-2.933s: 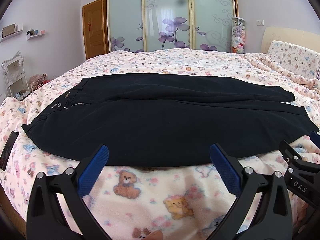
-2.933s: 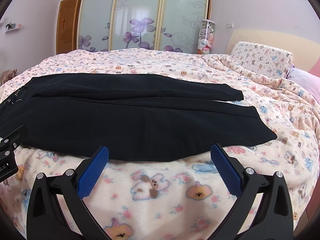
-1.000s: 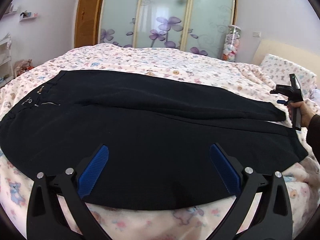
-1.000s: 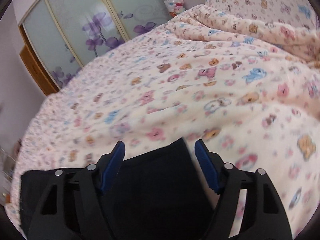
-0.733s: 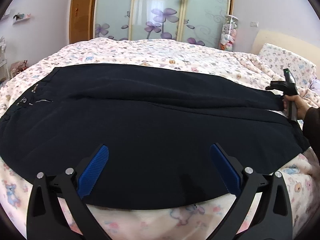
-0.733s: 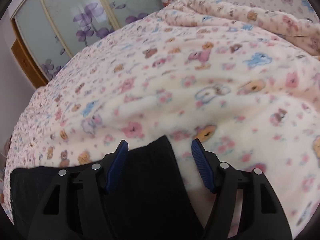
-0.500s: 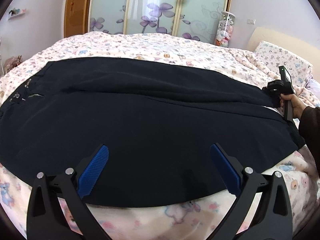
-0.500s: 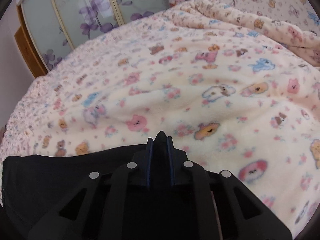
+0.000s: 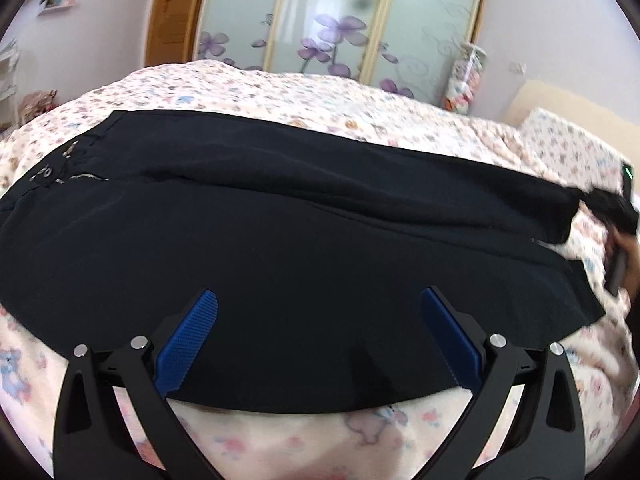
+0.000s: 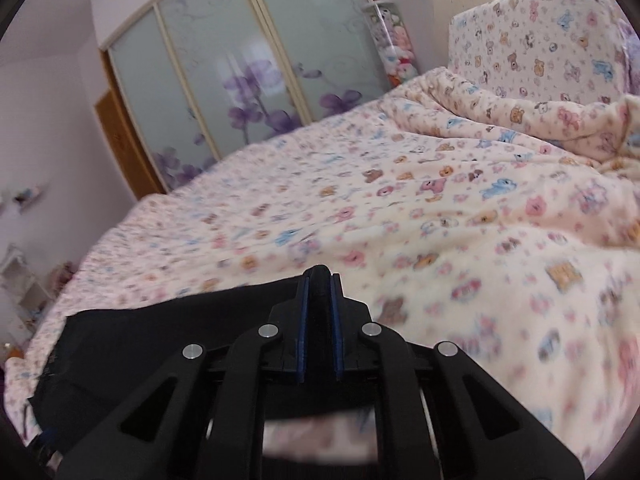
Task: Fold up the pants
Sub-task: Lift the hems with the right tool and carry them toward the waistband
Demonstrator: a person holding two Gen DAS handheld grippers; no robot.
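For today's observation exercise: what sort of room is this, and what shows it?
Most likely a home bedroom: a bed under a teddy-bear blanket, a sliding-door wardrobe with purple flowers, and a matching pillow.

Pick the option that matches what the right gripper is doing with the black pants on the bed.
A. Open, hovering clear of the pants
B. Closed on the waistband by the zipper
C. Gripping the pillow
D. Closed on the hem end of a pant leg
D: the right gripper has dark pants fabric pinched between its blue pads, at the leg end far from the zipper.
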